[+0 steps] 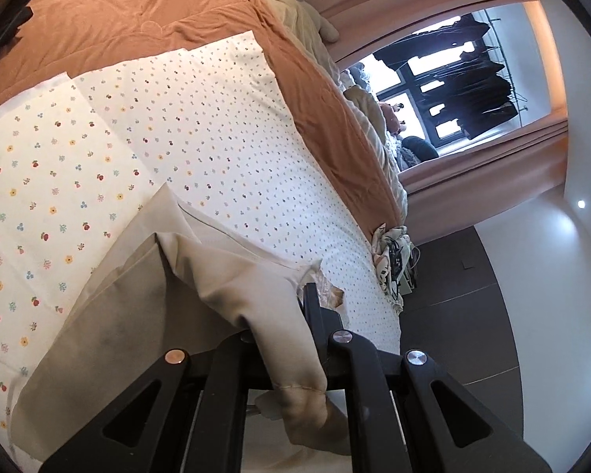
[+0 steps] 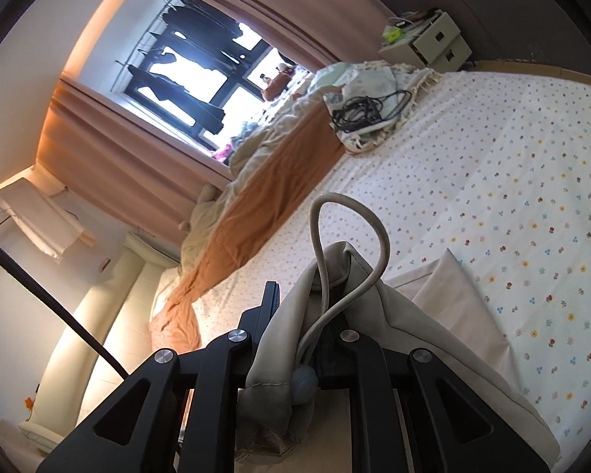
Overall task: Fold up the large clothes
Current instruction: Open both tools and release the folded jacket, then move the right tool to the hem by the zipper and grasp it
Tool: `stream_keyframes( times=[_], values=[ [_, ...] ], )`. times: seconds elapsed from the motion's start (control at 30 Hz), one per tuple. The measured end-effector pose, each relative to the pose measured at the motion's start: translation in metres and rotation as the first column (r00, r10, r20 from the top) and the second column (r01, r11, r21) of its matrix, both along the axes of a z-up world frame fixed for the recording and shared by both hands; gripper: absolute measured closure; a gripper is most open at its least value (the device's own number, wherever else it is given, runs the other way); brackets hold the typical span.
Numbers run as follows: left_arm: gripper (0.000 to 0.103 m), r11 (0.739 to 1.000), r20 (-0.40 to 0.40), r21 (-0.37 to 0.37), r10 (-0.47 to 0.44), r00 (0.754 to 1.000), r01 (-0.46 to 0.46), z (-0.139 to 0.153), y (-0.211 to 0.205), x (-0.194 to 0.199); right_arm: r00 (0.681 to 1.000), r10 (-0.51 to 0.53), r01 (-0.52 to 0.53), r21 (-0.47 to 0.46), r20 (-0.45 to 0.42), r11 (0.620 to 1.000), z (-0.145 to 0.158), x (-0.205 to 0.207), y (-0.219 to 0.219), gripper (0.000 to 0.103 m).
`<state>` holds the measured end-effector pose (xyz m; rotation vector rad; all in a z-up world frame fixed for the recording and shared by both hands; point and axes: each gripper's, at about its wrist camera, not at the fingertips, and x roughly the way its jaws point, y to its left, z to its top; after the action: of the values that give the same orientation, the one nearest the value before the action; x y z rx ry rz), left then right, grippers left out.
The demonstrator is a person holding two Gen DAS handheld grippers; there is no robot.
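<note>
Jaws of both grippers, left [image 1: 291, 307] and right [image 2: 311, 295], pinch one beige cloth garment [image 1: 232, 276]; only the right view shows its drawstring loop [image 2: 346, 213].

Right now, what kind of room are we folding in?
Most likely a bedroom: a bed with a floral sheet and an orange duvet, a small white bedside drawer unit, and pink curtains framing a window with clothes hanging outside.
</note>
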<state>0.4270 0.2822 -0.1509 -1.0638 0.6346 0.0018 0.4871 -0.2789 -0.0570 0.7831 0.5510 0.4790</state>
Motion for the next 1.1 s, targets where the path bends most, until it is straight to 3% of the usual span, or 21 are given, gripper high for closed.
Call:
stream_keyframes(
  times=[0.13, 0.23, 0.37, 0.43, 0.47, 0.5, 0.53, 0.57, 0.73, 1.1],
  values=[
    [0.094, 1.0, -0.047, -0.015, 0.001, 0.999, -0.001, -0.024, 0.001, 0.021, 0.999, -0.011, 0.011, -0.004, -0.031, 1.0, -0.015, 0.013, 0.003, 0.092],
    [0.094, 0.998, -0.061, -0.07, -0.003, 0.998, -0.001, -0.045, 0.005, 0.033, 0.998, -0.025, 0.025, -0.004, -0.056, 1.0, -0.026, 0.019, 0.007, 0.089],
    [0.082, 0.989, -0.107, -0.147, 0.005, 0.994, -0.021, -0.07, 0.006, 0.043, 0.992, -0.042, 0.039, -0.024, -0.118, 0.999, -0.037, 0.029, 0.015, 0.087],
    [0.054, 0.986, -0.102, -0.167, 0.007, 0.995, -0.024, -0.076, 0.006, 0.045, 0.99, -0.043, 0.038, -0.037, -0.137, 0.999, -0.038, 0.027, 0.017, 0.071],
    [0.017, 0.983, -0.081, -0.183, 0.005, 0.997, -0.02, -0.076, 0.005, 0.044, 0.99, -0.043, 0.039, -0.036, -0.135, 0.999, -0.037, 0.025, 0.018, 0.063],
    [0.0, 0.981, -0.058, -0.192, 0.01, 0.998, -0.021, -0.075, 0.004, 0.043, 0.99, -0.046, 0.042, -0.035, -0.131, 0.999, -0.036, 0.022, 0.019, 0.043],
    [0.0, 0.981, -0.038, -0.192, 0.018, 0.999, -0.025, -0.073, 0.003, 0.041, 0.991, -0.051, 0.046, -0.037, -0.123, 0.998, -0.034, 0.018, 0.02, 0.027],
    [0.0, 0.983, -0.031, -0.185, 0.016, 0.999, -0.021, -0.07, 0.001, 0.039, 0.992, -0.053, 0.049, -0.039, -0.115, 0.998, -0.031, 0.014, 0.021, 0.025],
    [0.0, 0.991, -0.035, -0.135, 0.008, 0.999, -0.013, -0.056, -0.005, 0.018, 0.994, -0.028, 0.022, -0.06, -0.108, 0.998, -0.028, -0.009, 0.027, 0.025],
    [0.0, 0.998, -0.029, -0.049, 0.033, 0.999, -0.034, -0.039, -0.008, -0.048, 0.994, 0.072, -0.089, -0.236, -0.08, 0.968, 0.001, -0.052, 0.077, 0.026]
  ],
)
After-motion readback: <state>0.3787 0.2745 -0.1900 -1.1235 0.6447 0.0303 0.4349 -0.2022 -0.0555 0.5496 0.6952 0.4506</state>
